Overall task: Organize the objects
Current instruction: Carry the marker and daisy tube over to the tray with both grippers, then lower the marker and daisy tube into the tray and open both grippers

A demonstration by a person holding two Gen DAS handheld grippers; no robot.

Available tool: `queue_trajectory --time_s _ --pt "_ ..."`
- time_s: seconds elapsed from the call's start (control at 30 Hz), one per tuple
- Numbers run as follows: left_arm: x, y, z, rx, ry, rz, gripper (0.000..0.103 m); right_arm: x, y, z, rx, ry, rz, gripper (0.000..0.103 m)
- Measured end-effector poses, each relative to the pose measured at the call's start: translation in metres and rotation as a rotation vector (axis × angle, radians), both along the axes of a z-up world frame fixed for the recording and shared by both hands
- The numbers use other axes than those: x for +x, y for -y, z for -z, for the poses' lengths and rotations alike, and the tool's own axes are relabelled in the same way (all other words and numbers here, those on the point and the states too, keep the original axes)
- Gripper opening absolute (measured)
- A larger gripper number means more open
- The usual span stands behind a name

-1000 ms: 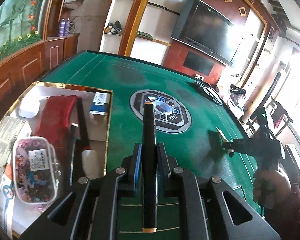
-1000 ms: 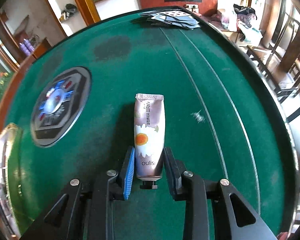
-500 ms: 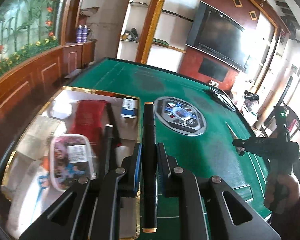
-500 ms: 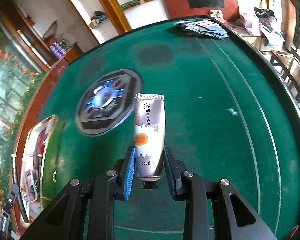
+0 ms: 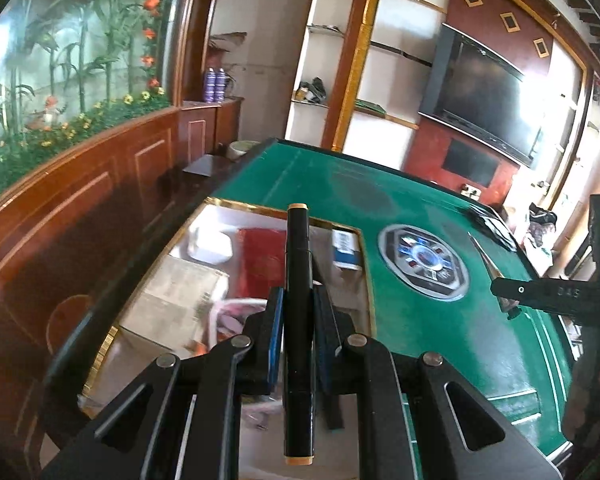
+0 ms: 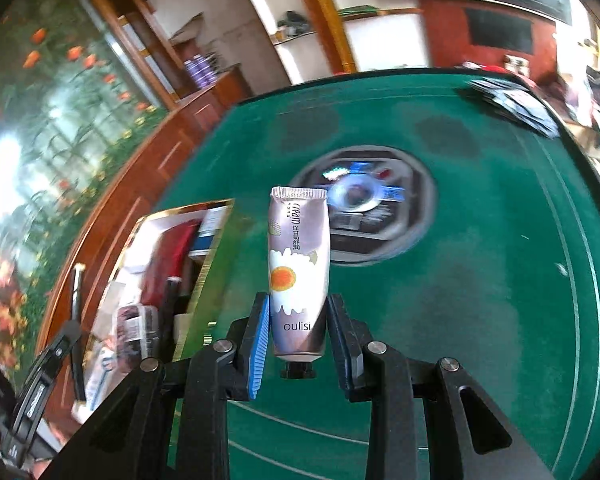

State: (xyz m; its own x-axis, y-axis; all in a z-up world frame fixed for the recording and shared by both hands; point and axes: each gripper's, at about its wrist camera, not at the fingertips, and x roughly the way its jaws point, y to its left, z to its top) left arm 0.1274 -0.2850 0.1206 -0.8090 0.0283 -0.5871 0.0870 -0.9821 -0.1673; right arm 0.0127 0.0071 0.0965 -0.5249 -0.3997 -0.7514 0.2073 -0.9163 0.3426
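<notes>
While gripped: one marker [image 5: 298, 304], one tube [image 6: 298, 268].

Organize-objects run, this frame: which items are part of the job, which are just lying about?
In the job:
- black marker, clamped in the left gripper
- hand cream tube, clamped in the right gripper
- gold-rimmed tray, already holding a red pouch and a blue and white box

Lying about:
- playing cards at the far edge of the green table
- table's centre panel
</notes>
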Motion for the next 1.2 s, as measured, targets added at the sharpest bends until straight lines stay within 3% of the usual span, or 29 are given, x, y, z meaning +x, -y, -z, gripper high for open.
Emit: queue_trajectory --time_s 0.43,0.77,0.9,1.2 --pt "-0.056 0.061 -0.021 -0.054 0.045 -0.021 0.014 -0.023 0.108 0.005 0.025 0.028 -0.207 0.032" --pt "-0.144 0.084 0.020 -0.047 0.211 -0.035 0.014 -0.067 0.175 0.048 0.150 0.101 -0.234 0.032" --pt "-0.153 0.085 0.033 -0.019 0.247 -0.032 0.014 -0.078 0.186 0.068 0.178 0.133 -0.223 0.032" --pt "-0.161 0.072 0.045 -0.053 0.269 -0.026 0.014 -0.086 0.194 0.081 0.241 0.117 -0.194 0.032"
